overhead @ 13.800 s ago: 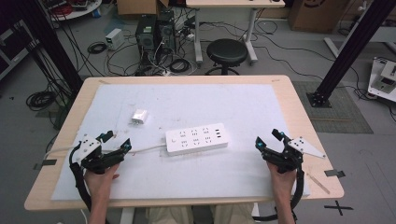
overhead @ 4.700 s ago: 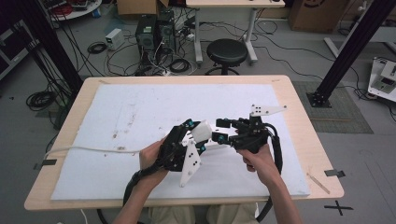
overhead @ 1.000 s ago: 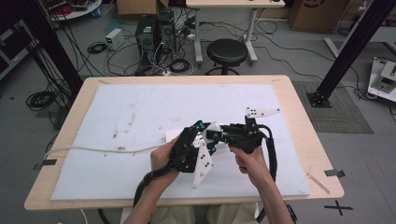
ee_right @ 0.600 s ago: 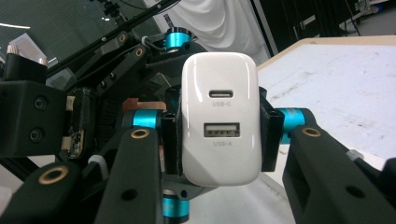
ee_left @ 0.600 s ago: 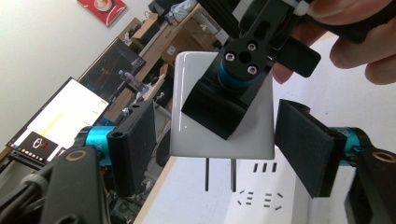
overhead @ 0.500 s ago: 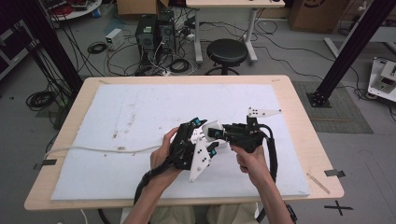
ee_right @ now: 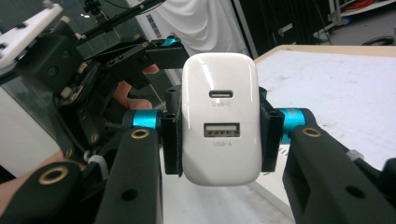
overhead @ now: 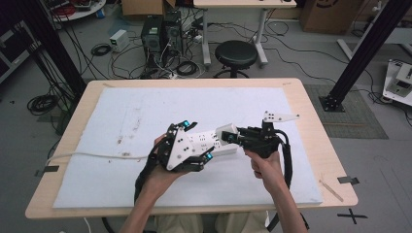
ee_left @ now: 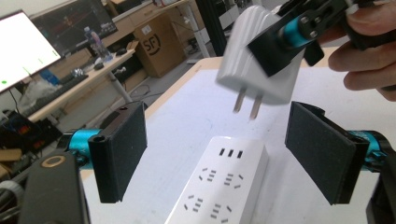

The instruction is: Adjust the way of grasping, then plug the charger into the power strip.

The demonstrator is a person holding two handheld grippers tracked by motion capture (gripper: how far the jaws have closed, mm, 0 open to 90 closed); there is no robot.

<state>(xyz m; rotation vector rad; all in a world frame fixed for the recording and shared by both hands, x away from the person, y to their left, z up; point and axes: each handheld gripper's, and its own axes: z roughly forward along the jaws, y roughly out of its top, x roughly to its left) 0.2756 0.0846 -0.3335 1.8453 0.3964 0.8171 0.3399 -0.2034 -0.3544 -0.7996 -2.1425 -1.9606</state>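
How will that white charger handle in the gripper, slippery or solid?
The charger looks rigid and probably light. Its glossy rounded shell may slip, though the right gripper's padded fingers clamp its flat sides. The prongs look stiff.

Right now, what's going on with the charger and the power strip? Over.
Right gripper shut on charger, prongs not in yet. Left gripper open around power strip. Nothing between prongs and strip.

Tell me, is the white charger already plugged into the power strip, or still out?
Out. The left gripper view shows the charger with both prongs bare, above the power strip, held in the right gripper.
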